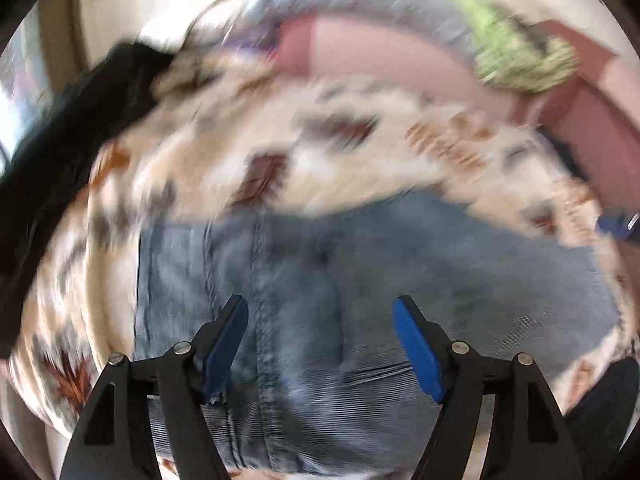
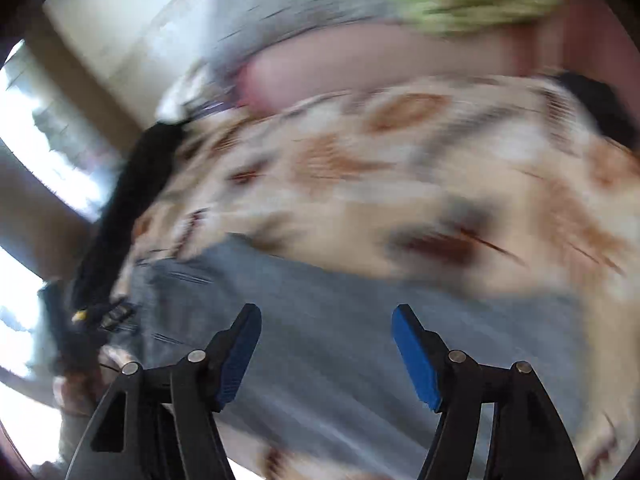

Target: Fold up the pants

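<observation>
Two grippers hang over a pair of blue denim pants spread on a bed, both views smeared by motion blur. The left gripper has its blue-padded fingers spread wide and empty above a stitched seam running near to far through the denim, apparently lined up for a pinch along it. The right gripper likewise has its fingers parted with nothing between them, over a plainer stretch of the pants. The denim lies flat on a cream bedspread patterned in brown and rust, which gives it a broad surface for folding. A black garment lies at the far left edge of the bedspread, a pink pillow sits beyond it, and a green item, too blurred to identify, rests at the far right. Whether either gripper touches the cloth cannot be told. Judging by the flat denim, the folding seems to be at an early or in-between stage.
</observation>
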A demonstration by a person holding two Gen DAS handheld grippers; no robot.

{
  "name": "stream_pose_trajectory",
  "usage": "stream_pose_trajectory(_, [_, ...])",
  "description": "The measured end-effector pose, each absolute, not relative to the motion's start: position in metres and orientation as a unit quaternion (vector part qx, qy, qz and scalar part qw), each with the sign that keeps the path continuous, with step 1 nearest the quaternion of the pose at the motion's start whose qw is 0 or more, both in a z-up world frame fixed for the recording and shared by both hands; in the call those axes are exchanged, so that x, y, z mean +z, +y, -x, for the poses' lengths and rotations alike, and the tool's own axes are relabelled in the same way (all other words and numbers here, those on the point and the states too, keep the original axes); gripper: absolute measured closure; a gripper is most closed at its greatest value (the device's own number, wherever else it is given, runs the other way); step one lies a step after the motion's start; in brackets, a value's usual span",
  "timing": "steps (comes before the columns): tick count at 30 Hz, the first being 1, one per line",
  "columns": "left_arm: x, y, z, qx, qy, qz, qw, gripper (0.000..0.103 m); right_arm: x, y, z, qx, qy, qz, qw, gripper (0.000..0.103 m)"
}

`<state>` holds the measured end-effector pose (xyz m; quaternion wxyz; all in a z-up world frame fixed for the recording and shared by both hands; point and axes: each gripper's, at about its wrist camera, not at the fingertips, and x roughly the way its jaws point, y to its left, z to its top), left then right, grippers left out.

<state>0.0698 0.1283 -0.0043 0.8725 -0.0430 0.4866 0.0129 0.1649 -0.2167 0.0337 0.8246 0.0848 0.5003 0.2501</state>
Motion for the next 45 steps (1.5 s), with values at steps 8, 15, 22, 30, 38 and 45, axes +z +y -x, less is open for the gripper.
stream_pose_trajectory(8, [-0.038, 0.138, -0.058, 0.019, 0.475, 0.048, 0.878, 0.027, -0.039, -0.051, -0.246, 0.301, 0.554, 0.032, 0.776, 0.032])
stream_pose_trajectory(15, [-0.035, 0.14, -0.054, 0.008, 0.467, 0.042, 0.883, 0.027, -0.054, -0.002, -0.231, 0.28, 0.525, 0.177, 0.784, 0.099])
stream_pose_trajectory(22, [-0.037, 0.132, -0.058, 0.021, 0.467, 0.016, 0.884, 0.026, -0.068, 0.012, -0.221, 0.225, 0.485, 0.251, 0.807, 0.098])
stream_pose_trajectory(30, [-0.036, 0.132, -0.055, 0.03, 0.46, 0.019, 0.887, 0.026, 0.014, -0.081, -0.181, 0.228, 0.473, 0.066, 0.848, 0.086])
stream_pose_trajectory(38, [-0.037, 0.128, -0.056, 0.042, 0.453, 0.016, 0.89, 0.023, -0.023, -0.193, -0.105, 0.204, 0.525, -0.043, 0.825, 0.032])
stream_pose_trajectory(45, [-0.017, 0.124, -0.049, 0.056, 0.433, 0.02, 0.899, 0.023, -0.025, -0.226, -0.086, 0.23, 0.522, -0.075, 0.818, 0.031])
